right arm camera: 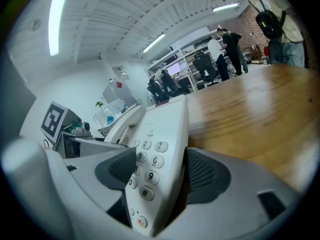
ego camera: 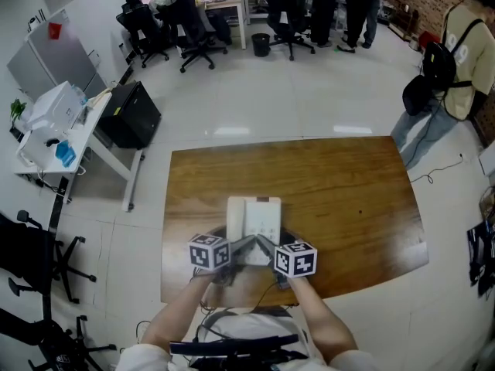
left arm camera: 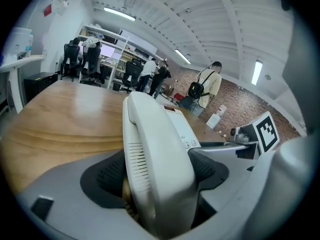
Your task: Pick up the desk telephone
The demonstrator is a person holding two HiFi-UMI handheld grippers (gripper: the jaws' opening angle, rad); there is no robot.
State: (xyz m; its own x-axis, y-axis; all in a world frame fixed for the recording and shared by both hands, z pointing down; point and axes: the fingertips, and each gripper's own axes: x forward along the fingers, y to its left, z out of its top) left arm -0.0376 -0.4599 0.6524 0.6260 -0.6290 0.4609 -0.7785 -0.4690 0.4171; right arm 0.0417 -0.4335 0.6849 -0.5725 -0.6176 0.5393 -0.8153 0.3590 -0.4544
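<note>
A white desk telephone (ego camera: 254, 219) lies on the brown wooden table (ego camera: 348, 192), near its front edge, handset on the left side. My left gripper (ego camera: 238, 247) comes in at the phone's near left corner. In the left gripper view the handset (left arm camera: 155, 149) fills the gap and both dark pads (left arm camera: 107, 174) press against the phone. My right gripper (ego camera: 268, 247) is on the near right corner. In the right gripper view the keypad side (right arm camera: 160, 129) stands between its pads (right arm camera: 202, 171), which touch it on both sides. The phone's near end is hidden behind the two marker cubes.
A person with a black backpack (ego camera: 456, 60) stands past the table's right corner. A white desk with a printer (ego camera: 54, 110) and a black case (ego camera: 131, 114) are at the left. Office chairs (ego camera: 193, 29), a bin (ego camera: 261, 43) and more people are at the back.
</note>
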